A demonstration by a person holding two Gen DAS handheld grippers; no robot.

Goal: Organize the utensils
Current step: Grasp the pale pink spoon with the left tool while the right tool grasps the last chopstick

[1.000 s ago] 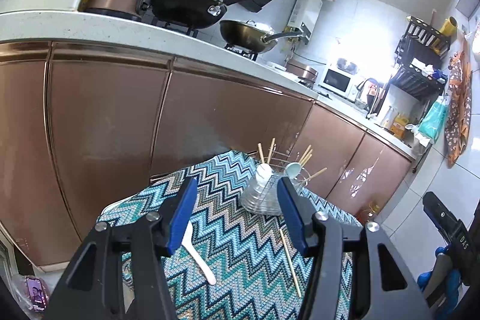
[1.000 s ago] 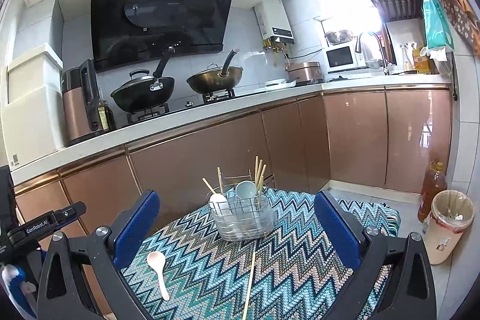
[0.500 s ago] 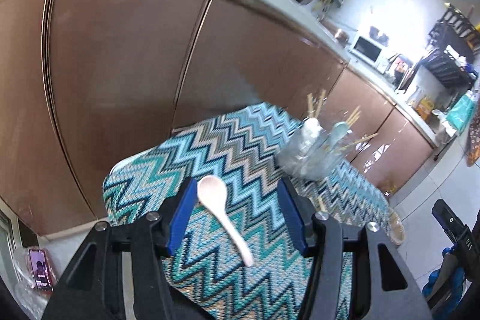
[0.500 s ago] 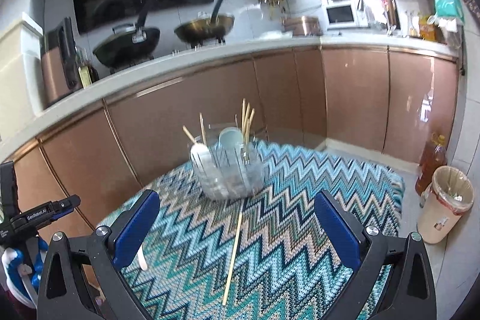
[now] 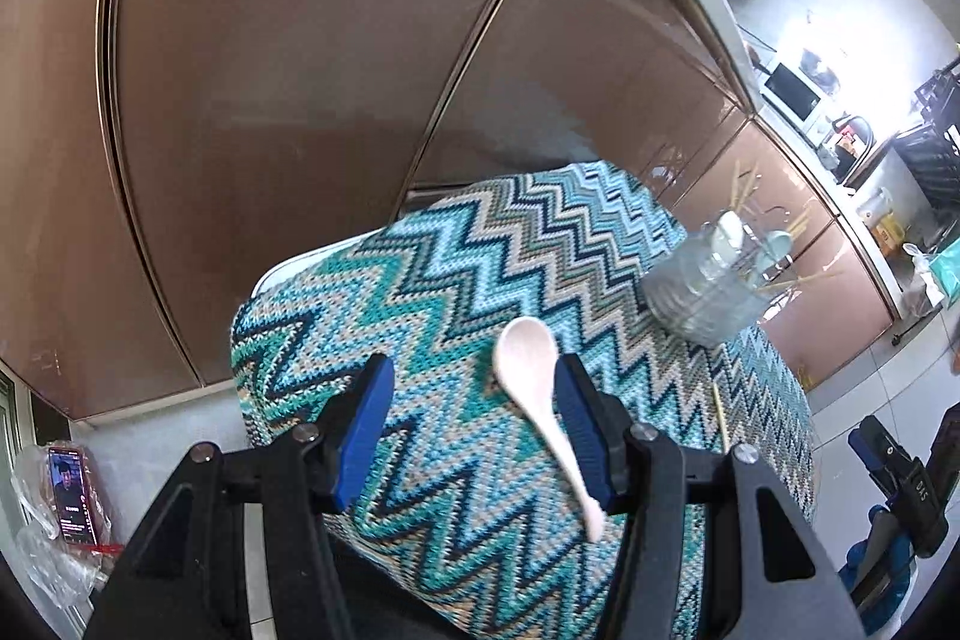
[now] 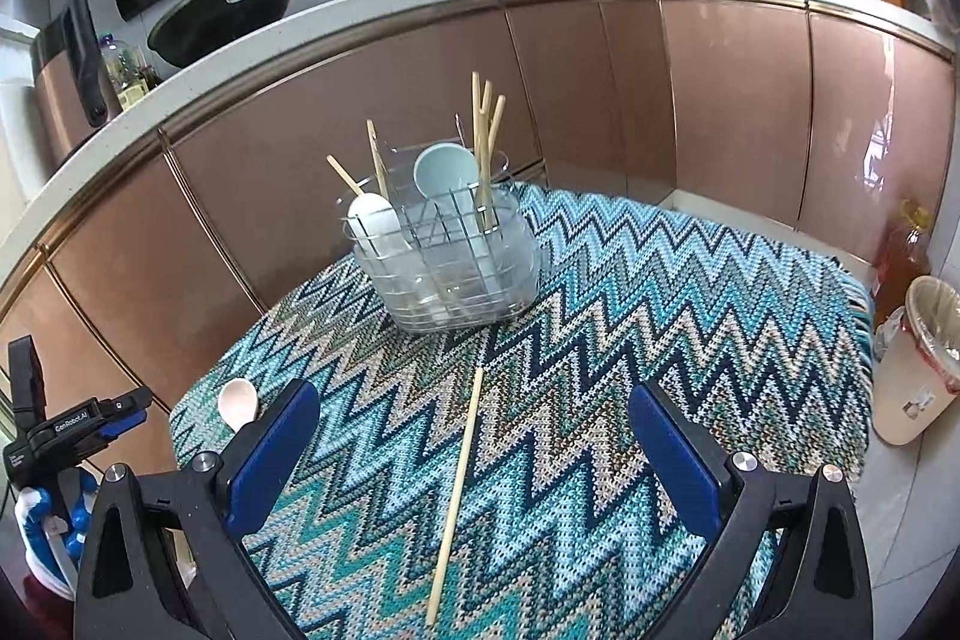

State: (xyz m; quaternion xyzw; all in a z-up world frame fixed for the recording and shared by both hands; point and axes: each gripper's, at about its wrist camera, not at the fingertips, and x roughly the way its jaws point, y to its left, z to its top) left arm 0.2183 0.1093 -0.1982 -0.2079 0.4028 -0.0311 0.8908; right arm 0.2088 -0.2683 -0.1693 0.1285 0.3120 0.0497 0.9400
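A white spoon (image 5: 537, 388) lies on the zigzag cloth (image 5: 420, 292), beside the right finger of my open left gripper (image 5: 474, 424), which hovers just above it. The spoon's bowl also shows in the right wrist view (image 6: 237, 402). A loose chopstick (image 6: 456, 496) lies on the cloth between the fingers of my open right gripper (image 6: 474, 466), which is above it and empty. A wire utensil holder (image 6: 447, 256) with spoons and chopsticks stands behind it, also in the left wrist view (image 5: 702, 298).
Copper cabinet doors (image 6: 600, 88) close in behind the table. A bin (image 6: 924, 358) and an oil bottle (image 6: 900, 262) stand on the floor to the right. A phone (image 5: 72, 490) lies on the floor to the left.
Both grippers have tilted down and moved closer to the cloth. The left one has come over the spoon; the right one has come over the chopstick.
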